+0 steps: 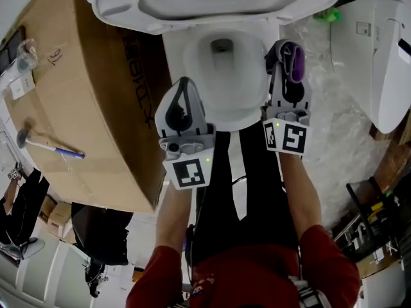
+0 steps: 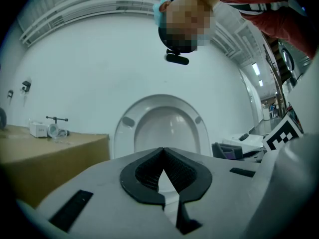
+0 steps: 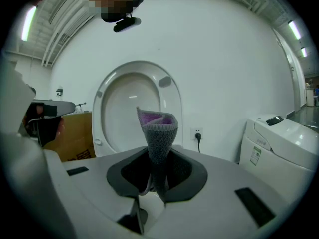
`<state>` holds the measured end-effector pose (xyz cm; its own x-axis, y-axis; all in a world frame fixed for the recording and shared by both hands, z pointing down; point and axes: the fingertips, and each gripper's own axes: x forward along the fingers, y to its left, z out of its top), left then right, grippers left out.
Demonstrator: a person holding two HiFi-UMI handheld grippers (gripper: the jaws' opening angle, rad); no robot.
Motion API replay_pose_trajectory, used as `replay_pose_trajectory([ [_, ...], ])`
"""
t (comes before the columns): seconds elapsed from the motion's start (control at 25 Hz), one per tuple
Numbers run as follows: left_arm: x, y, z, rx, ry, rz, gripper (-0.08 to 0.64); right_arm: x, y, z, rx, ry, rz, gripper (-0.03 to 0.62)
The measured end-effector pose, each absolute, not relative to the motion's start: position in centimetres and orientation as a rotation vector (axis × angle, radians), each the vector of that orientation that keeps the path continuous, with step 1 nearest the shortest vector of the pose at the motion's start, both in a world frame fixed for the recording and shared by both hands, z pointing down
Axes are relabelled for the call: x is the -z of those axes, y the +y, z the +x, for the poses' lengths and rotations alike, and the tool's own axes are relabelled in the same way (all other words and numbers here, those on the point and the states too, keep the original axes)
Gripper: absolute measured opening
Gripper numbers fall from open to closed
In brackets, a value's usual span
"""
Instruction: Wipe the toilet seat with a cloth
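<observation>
Two hand-held tongs hover at the open white porcelain bowl (image 1: pixel 190 55), its smooth oval toilet seat (image 1: pixel 218 2) tipped upright at twelve o'clock. The left tongs (image 1: pixel 184 85) are clenched on nothing. The right tongs (image 1: pixel 286 47) grip a knitted grey-and-purple cloth (image 3: pixel 158 133), folded into a cone, by the bowl's two o'clock rim. A cardboard box (image 1: pixel 83 95) crowds the nine o'clock edge. A second white toilet (image 1: pixel 379 56) stands off at three o'clock, crinkled plastic sheeting (image 1: pixel 334 127) between.
</observation>
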<state>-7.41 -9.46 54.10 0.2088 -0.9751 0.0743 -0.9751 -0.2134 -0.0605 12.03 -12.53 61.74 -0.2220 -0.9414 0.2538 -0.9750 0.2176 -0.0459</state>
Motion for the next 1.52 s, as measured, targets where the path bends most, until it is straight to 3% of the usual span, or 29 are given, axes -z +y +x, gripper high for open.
replay_pose_trajectory([
  [0.28,-58.2,-9.4,-7.8,0.201,2.004,-2.454,0.014,-66.7,-14.8,12.7,-0.358,-2.251,1.870,0.063],
  [0.88,-58.4,-9.9,-9.3,0.173,2.076,-2.414,0.014,-70.4,-20.9,12.5,-0.347,-2.154,1.830,0.063],
  [1.52,-59.7,-6.1,-15.8,0.212,2.264,-2.311,0.012,-73.8,-20.3,1.6,-0.460,-2.226,1.560,0.063],
])
